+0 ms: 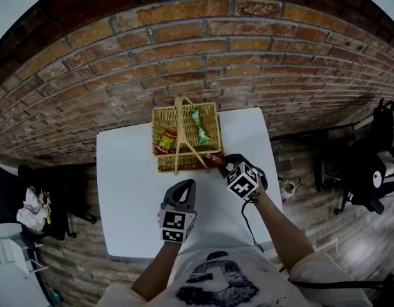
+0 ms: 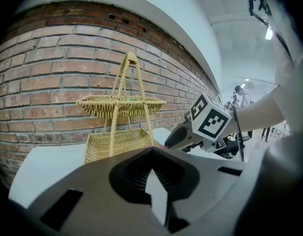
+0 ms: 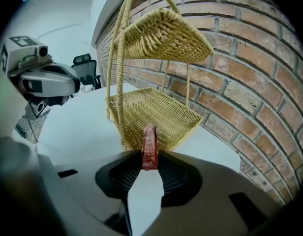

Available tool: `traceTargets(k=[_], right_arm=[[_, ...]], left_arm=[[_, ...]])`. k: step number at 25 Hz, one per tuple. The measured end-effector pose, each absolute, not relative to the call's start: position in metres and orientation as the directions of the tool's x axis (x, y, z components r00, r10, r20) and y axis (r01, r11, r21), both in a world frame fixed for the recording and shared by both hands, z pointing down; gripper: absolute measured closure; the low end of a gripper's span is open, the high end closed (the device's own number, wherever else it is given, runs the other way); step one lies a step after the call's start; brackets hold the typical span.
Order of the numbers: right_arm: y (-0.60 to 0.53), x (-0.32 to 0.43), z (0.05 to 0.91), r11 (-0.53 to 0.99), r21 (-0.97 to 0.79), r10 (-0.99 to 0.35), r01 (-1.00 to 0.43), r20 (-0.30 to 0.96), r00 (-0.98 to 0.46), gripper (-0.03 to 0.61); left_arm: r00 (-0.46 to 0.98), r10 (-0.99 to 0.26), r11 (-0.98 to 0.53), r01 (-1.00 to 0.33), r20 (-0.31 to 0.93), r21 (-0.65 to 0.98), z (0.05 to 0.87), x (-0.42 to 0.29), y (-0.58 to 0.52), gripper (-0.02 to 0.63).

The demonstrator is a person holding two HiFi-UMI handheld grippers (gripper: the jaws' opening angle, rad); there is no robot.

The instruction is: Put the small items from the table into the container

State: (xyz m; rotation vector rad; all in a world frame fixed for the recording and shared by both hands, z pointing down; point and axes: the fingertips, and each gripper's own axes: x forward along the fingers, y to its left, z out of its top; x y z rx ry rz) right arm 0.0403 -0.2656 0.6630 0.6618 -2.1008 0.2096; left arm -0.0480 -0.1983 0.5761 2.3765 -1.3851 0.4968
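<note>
A two-tier wicker basket point(image 1: 184, 136) with a tall handle stands at the back of the white table point(image 1: 126, 197). On its top tier lie a green packet point(image 1: 199, 126) and red-and-yellow packets point(image 1: 165, 141). My right gripper point(image 1: 217, 161) is shut on a thin red packet point(image 3: 150, 149), held edge-on just before the basket's point(image 3: 156, 112) lower tier at its front right corner. My left gripper point(image 1: 186, 185) hovers over the table in front of the basket point(image 2: 119, 107), its jaws shut and empty. In the left gripper view the right gripper point(image 2: 200, 127) shows to the right of the basket.
A brick wall point(image 1: 184, 37) rises directly behind the table. A black office chair point(image 1: 370, 171) stands on the floor to the right and clutter point(image 1: 34, 210) lies to the left. Bare tabletop surrounds the basket on both sides.
</note>
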Motion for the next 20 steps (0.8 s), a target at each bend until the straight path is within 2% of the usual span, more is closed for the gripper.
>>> traceTargets(k=[20], right_arm=[[-0.272,0.024,0.665,0.83,0.048,-0.382,-0.556,0.775,-0.503,0.456]], left_arm=[[0.448,-0.761,-0.446,-0.887,0.469,0.124,0.579,-0.062,-0.194,0.566]])
